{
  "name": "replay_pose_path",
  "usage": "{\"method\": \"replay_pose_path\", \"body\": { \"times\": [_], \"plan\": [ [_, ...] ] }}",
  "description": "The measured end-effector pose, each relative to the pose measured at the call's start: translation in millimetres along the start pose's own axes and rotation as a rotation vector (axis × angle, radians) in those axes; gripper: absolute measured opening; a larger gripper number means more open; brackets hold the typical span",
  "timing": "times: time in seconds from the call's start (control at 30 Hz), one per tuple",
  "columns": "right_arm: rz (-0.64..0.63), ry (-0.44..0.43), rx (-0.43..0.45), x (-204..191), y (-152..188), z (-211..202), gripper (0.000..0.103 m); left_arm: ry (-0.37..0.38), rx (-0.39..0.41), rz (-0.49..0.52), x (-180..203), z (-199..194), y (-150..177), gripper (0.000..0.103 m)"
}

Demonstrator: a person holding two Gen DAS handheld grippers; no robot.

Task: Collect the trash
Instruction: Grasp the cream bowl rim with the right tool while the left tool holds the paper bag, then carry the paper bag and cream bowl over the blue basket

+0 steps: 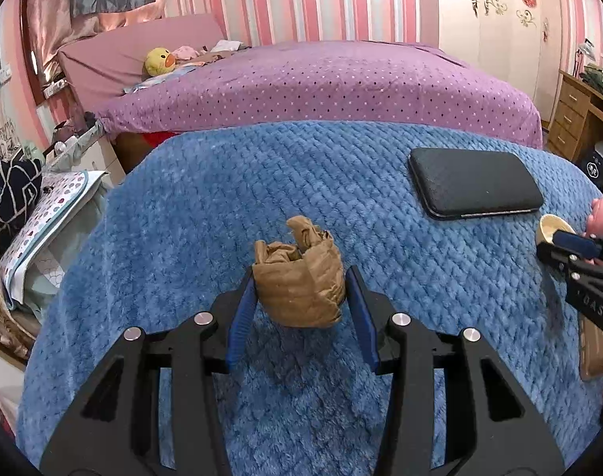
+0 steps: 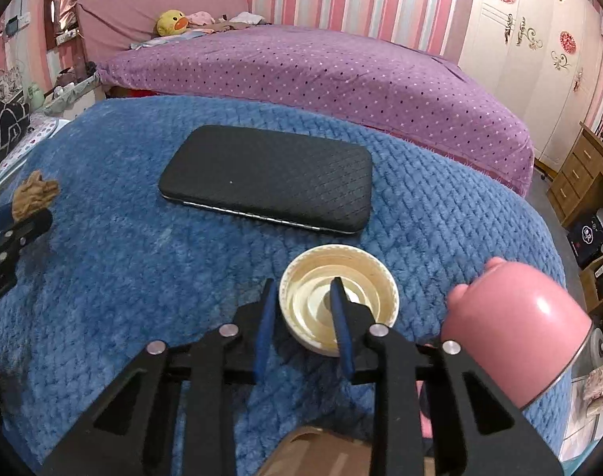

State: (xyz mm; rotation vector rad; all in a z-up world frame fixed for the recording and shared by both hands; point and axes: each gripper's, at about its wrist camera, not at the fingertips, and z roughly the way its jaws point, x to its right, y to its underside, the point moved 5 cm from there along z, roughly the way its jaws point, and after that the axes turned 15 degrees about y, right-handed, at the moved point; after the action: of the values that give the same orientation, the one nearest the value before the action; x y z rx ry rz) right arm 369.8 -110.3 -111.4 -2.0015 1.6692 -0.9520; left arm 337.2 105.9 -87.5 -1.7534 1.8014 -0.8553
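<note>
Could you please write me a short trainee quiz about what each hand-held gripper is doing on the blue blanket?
1. True or false: the left hand-held gripper grips the brown paper wad.
2. Where is the right hand-held gripper's right-hand finger? A) inside the cream lid B) on the black case C) on the pink bottle
3. Fill in: the black case lies on the blue ____.

Key: 1 true; 2 A; 3 blanket.
</note>
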Motion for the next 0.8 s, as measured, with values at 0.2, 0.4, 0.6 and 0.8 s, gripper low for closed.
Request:
{"method": "replay_pose_path", "body": {
  "times": [0.2,0.4,0.6,0.8],
  "plan": [
    [0.000,-0.002,0.005,4,-2,-1,0.024,-0.015,0.003,0.022,8,-11,6,0.044],
    [0.008,-0.019,0.046,8,8,-29,0.007,-0.045,0.019,0.056,12,-26,6,0.044],
    [-0.015,-0.021,0.093,7,15,-56,0.007,-0.006,0.030,0.026,13,-37,3,0.044],
    [-0.003,-0.021,0.123,19,25,-85,0.007,0.019,0.037,0.027,21,-47,1,0.044]
  ]
}}
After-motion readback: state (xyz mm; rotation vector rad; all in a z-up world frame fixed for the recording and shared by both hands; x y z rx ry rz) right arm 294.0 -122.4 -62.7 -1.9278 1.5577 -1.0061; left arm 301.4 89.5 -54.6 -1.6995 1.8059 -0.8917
